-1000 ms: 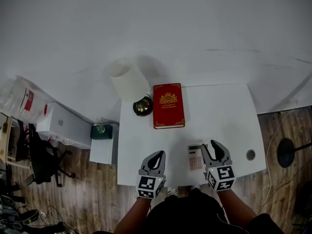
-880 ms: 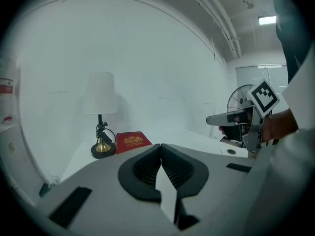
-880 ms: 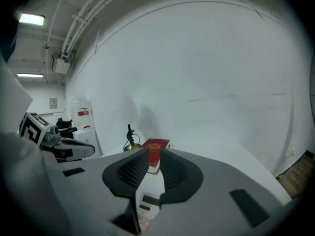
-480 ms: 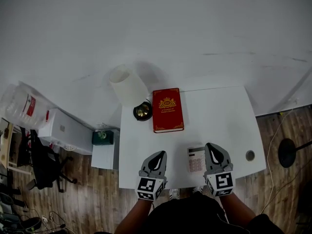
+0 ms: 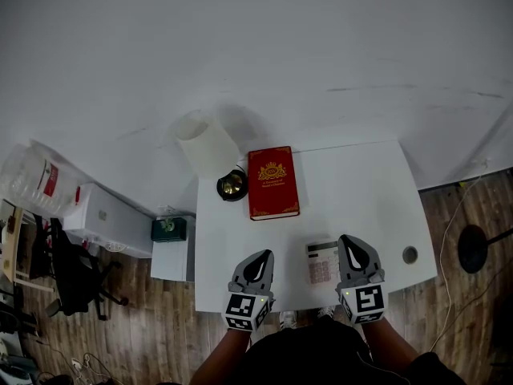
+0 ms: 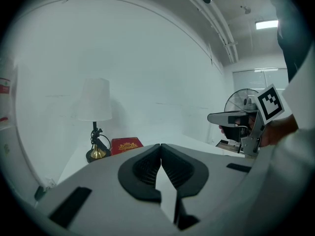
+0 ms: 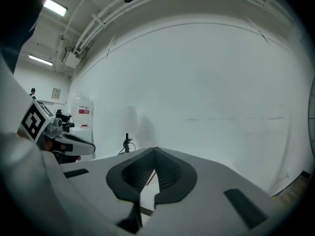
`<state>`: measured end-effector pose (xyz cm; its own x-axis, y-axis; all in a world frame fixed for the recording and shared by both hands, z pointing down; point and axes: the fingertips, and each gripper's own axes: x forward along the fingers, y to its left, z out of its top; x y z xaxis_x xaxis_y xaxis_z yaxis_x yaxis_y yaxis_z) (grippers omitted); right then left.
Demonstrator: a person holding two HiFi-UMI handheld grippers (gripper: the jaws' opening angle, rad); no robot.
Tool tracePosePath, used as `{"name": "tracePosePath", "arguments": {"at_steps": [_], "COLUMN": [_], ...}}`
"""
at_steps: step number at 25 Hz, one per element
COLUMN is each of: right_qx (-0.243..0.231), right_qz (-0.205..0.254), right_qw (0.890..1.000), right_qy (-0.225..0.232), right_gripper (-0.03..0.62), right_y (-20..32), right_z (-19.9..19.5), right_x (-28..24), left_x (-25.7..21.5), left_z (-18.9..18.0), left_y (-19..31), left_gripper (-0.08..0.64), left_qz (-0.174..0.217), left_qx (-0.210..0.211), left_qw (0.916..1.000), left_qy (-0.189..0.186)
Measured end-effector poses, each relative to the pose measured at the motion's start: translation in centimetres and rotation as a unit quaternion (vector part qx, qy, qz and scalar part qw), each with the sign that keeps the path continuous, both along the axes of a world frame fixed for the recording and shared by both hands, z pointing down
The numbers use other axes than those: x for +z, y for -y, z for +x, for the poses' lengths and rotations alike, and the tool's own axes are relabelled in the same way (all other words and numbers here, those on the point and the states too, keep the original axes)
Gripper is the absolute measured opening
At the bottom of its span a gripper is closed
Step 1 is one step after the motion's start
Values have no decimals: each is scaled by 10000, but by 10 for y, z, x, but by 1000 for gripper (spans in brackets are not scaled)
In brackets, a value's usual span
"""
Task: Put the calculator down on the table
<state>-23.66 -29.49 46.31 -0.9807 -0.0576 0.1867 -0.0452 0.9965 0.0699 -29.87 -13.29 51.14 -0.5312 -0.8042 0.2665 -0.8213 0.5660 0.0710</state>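
The calculator [image 5: 321,261], white with pink keys, lies flat on the white table [image 5: 361,191] near its front edge. My right gripper [image 5: 351,241] hovers just right of it, shut and empty, apart from the calculator. My left gripper [image 5: 260,254] is over the front edge to the calculator's left, also shut with nothing in it. In the left gripper view the shut jaws [image 6: 161,145] point toward the lamp [image 6: 93,102] and the red book [image 6: 126,145]. The right gripper view shows its shut jaws [image 7: 155,149] aimed at the white wall.
A red book [image 5: 272,183] and a lamp with a white shade [image 5: 207,144] stand at the table's back left. A round hole [image 5: 410,255] sits near the table's right edge. On the floor are a fan stand [image 5: 473,251], a green box [image 5: 170,228] and a white cabinet [image 5: 104,215].
The right gripper's jaws have gone from open beside the calculator to shut. Both grippers have risen a little. The calculator stays flat on the table.
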Motion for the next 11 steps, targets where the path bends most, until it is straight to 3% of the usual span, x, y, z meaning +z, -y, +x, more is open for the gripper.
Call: {"name": "tracePosePath", "arguments": {"at_steps": [11], "right_qx": [-31], "right_qz": [208], "right_qw": [9998], "right_qy": [-14], "right_gripper": [17], "right_y": [8], "right_z": [4], "right_x": [1], "left_x": [1], "left_z": [4], "left_y": [6], "left_gripper": [20], "left_qz": [50], "left_qx": [-7], "left_qw": [10000], "left_qy": [-55]}}
